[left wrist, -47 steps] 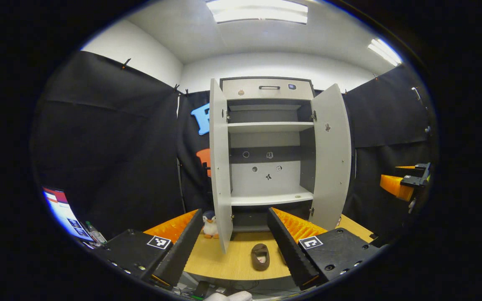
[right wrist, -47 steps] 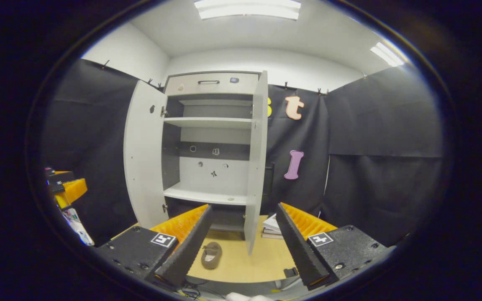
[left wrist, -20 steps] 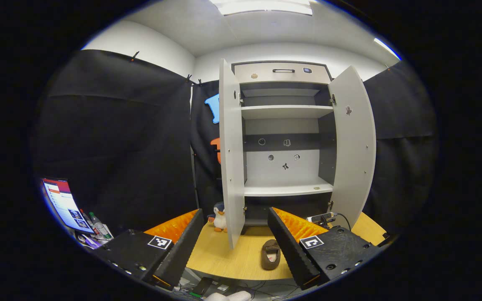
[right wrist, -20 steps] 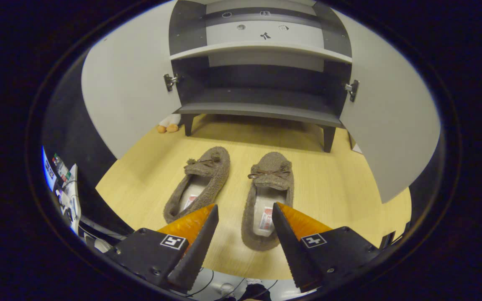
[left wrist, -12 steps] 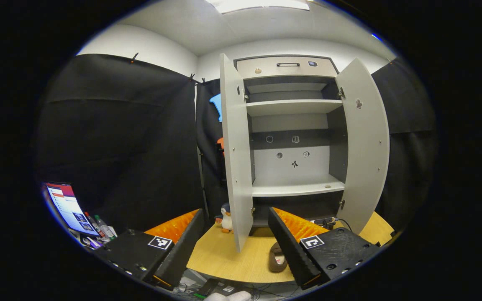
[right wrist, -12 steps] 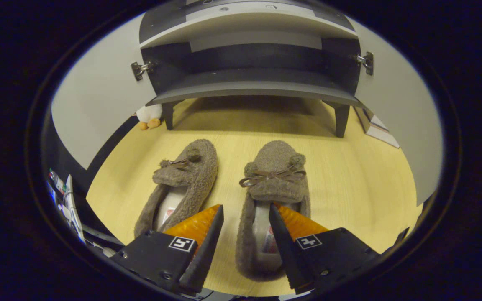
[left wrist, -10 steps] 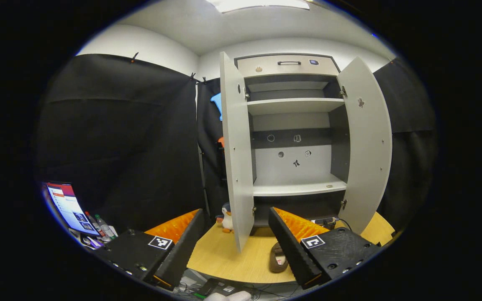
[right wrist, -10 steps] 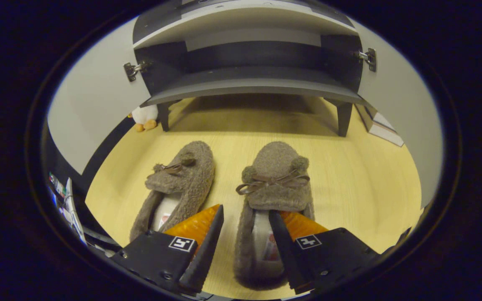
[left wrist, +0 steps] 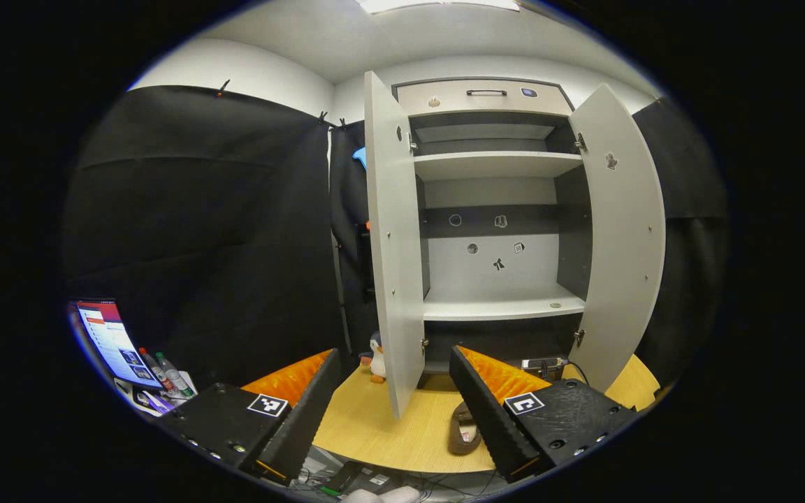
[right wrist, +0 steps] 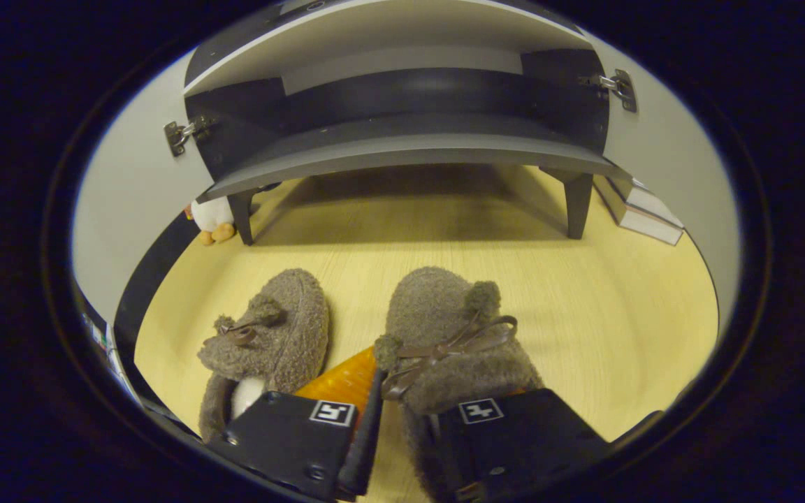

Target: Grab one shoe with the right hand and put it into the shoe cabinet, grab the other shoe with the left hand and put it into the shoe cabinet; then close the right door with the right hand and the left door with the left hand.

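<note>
Two brown fuzzy slippers lie side by side on the wooden table [right wrist: 605, 314] in front of the open shoe cabinet [right wrist: 409, 150]. My right gripper [right wrist: 402, 412] is shut on the right slipper [right wrist: 444, 328]: one finger is outside its left wall, the other is hidden inside under the bow. The left slipper [right wrist: 277, 335] lies free beside it. In the left gripper view my left gripper [left wrist: 395, 412] is held open in the air, well back from the cabinet [left wrist: 493, 300]. Its left door [left wrist: 392, 244] and right door [left wrist: 622, 230] both stand open. A slipper [left wrist: 464, 433] shows by my right finger.
A penguin toy [right wrist: 210, 216] sits by the cabinet's left leg, and stacked books [right wrist: 636, 209] lie behind the right leg. A monitor [left wrist: 105, 342] and bottles [left wrist: 165, 370] are off the table's left side. The cabinet's shelves [left wrist: 500, 307] are bare.
My right gripper came down from facing the cabinet to the slippers, slid one finger into the right slipper and shut on its wall. The left gripper drifted slightly left and stayed open.
</note>
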`<state>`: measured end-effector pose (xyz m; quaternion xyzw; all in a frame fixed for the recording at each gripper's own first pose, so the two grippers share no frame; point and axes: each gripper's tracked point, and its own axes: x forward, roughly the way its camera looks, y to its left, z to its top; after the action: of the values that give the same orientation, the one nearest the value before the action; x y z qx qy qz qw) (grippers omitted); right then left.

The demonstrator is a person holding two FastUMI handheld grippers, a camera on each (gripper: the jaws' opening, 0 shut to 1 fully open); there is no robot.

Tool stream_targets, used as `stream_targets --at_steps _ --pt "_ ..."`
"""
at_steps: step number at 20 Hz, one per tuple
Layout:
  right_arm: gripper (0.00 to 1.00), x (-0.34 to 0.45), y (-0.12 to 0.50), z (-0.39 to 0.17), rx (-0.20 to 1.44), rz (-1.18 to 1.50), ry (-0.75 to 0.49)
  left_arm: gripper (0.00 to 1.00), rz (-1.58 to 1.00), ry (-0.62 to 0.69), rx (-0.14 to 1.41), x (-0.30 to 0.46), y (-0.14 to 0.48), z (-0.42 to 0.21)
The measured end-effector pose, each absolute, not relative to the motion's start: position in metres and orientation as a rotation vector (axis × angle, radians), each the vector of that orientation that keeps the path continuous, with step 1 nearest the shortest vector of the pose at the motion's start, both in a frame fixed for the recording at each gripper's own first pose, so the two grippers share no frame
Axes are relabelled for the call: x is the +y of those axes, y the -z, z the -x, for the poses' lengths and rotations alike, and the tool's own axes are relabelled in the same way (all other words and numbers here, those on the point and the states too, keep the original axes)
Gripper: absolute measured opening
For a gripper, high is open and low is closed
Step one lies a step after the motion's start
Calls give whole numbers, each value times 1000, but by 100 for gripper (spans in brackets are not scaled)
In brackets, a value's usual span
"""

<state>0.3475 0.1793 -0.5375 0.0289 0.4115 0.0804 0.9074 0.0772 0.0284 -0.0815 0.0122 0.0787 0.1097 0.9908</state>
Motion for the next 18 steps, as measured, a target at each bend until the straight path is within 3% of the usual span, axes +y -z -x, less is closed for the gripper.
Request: stream_targets --at_steps 2,3,9,14,18 --pt "20 178 536 -345 855 -44 -172 96 -25 -212 158 27 82 -76" --pt "15 179 535 -343 861 -54 -174 96 -23 -207 154 26 81 -75" --pt "13 177 473 -332 791 -76 -192 96 -17 -167 118 24 76 -62" --pt "13 176 371 -339 670 -74 -207 100 3 -138 99 23 83 -49" --pt "12 182 274 -359 538 -51 -240 97 13 -124 95 25 89 -43"
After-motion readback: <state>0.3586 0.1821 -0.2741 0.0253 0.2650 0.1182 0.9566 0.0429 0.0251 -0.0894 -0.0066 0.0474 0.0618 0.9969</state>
